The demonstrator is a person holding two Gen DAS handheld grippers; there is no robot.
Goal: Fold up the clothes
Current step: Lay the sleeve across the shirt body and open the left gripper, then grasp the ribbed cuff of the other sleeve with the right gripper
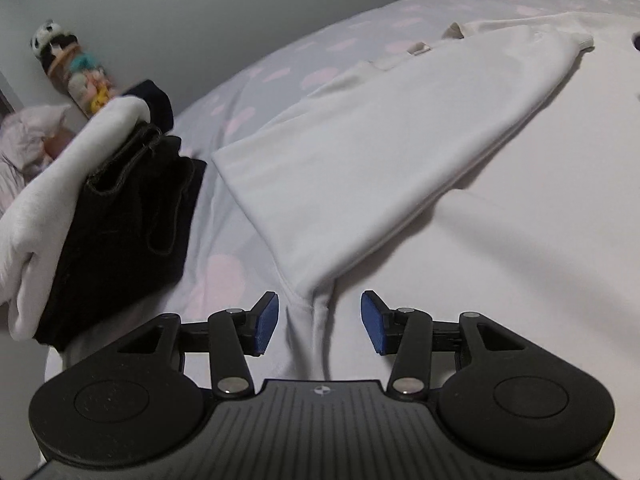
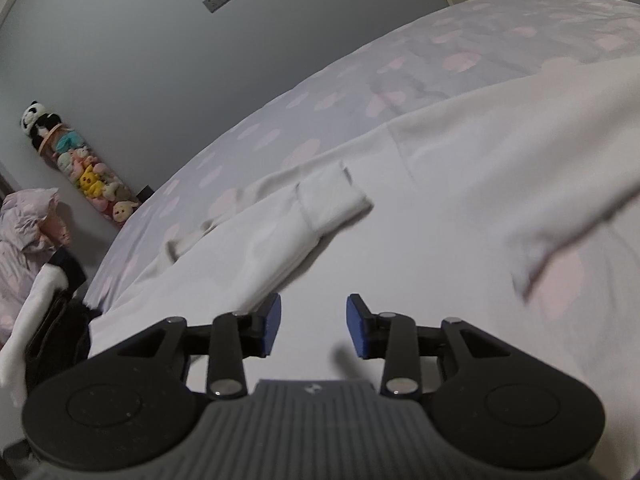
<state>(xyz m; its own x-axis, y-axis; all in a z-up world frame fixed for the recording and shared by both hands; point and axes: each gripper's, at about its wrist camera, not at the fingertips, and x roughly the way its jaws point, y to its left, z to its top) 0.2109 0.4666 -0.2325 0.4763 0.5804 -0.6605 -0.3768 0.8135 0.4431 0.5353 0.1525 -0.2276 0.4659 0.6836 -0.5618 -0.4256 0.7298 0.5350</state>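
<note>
Below, a white sweatshirt (image 1: 360, 168) was spread on the bed (image 1: 280, 64). Both the left tool (image 1: 319, 322) and right tool (image 2: 314, 326) were held partly open, nothing gripped.

- The white garment (image 1: 360, 152) is soft matt cloth, smooth, with ribbed knit at the cuff (image 2: 332, 196).
- The bed sheet (image 1: 256, 92) is thin matt cloth with pale pink spots.
- The folded black clothes (image 1: 132, 216) are dense matt cloth with stitched seams.
- The left hand-held gripper (image 1: 319, 322) has a matt black plastic body, ribbed blue pads and shiny metal pins.
- The plush toys (image 2: 92, 176) look fuzzy.
</note>
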